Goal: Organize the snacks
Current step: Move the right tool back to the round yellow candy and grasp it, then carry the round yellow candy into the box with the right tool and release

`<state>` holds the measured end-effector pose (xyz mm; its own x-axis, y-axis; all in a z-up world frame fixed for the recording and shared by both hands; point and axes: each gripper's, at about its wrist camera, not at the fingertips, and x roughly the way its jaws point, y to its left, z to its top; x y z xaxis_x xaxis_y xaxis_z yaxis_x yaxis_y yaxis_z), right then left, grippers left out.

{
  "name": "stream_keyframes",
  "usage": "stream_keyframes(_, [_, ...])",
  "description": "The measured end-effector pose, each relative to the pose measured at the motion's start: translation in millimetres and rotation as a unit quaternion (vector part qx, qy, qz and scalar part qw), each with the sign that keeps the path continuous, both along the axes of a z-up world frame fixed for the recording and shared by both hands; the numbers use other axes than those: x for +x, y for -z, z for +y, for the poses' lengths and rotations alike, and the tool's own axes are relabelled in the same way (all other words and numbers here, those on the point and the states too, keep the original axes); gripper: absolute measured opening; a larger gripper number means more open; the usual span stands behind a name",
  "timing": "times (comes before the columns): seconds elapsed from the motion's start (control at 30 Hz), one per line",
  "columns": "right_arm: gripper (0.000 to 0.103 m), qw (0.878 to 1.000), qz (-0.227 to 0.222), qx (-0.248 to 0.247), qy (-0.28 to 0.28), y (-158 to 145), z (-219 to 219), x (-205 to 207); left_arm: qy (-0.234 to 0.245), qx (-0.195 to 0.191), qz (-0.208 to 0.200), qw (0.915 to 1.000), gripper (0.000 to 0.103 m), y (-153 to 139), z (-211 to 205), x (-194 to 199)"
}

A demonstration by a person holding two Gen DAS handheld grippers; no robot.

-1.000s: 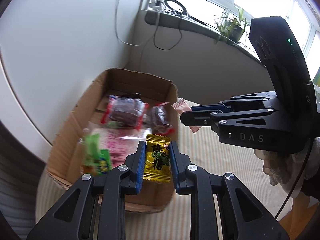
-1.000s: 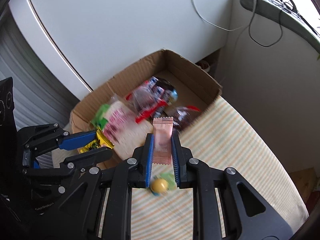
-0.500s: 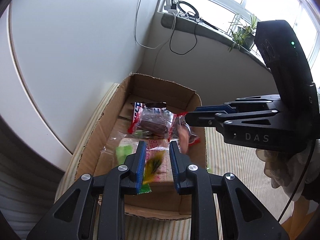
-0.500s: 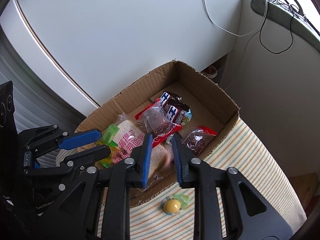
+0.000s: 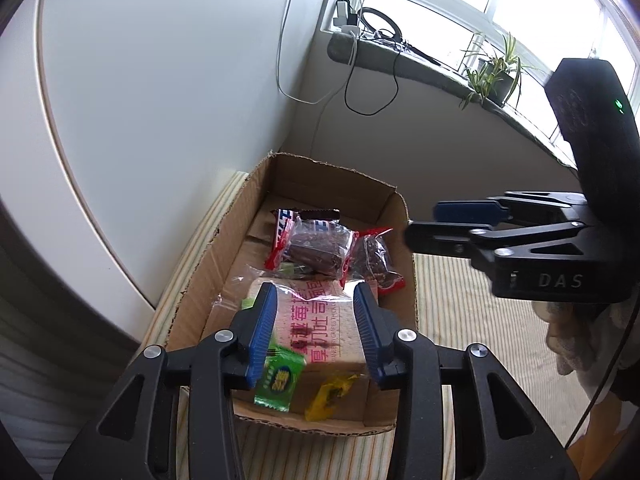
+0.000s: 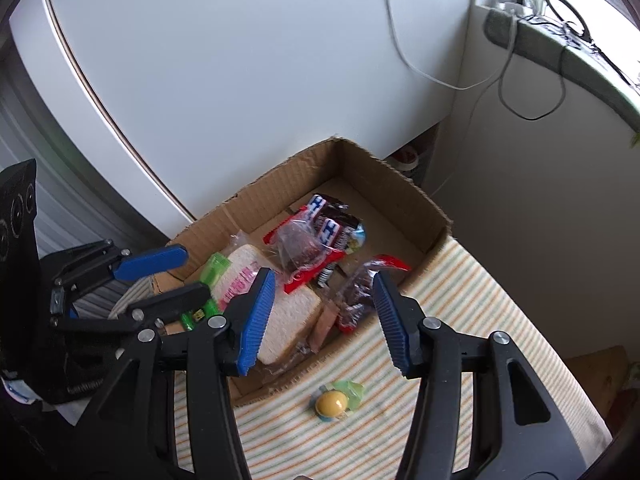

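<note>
Left wrist view: left claw (image 5: 315,322) and right claw (image 6: 324,312) both spread wide, empty, above the cardboard box (image 5: 224,264).

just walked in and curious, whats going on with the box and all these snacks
A person with a tool in each hand is sorting snacks into a cardboard box. The left tool and right tool both hang open and empty above it. Bread and wrapped sweets lie inside; one yellow candy remains on the striped cloth.
</note>
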<state>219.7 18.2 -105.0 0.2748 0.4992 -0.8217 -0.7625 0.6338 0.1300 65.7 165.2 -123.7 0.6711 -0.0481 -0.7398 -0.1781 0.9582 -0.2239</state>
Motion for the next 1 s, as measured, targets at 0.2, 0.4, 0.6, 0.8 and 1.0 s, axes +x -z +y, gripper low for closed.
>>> stream_keyframes(0.2, [0.053,0.999,-0.013,0.009,0.031,6,-38,-18,-0.011,-0.005,-0.007,0.9999,0.038,-6,6,-11])
stream_keyframes(0.4, [0.053,0.999,0.002,-0.02,0.034,39,-65,-39,-0.015,-0.003,-0.01,0.9998,0.038,-13,9,-26])
stream_keyframes(0.6, [0.031,0.998,0.046,-0.03,0.02,75,-68,-48,-0.028,-0.001,-0.004,0.9996,0.038,-14,13,-48])
stream_keyframes(0.8, [0.031,0.998,0.054,-0.042,0.008,95,-52,-51,-0.033,-0.007,0.017,0.9993,0.038,-8,13,-65])
stream_keyframes(1.0, [0.031,0.996,0.04,-0.083,-0.008,112,-34,-54,-0.051,-0.026,0.037,0.9976,0.038,1,18,-78])
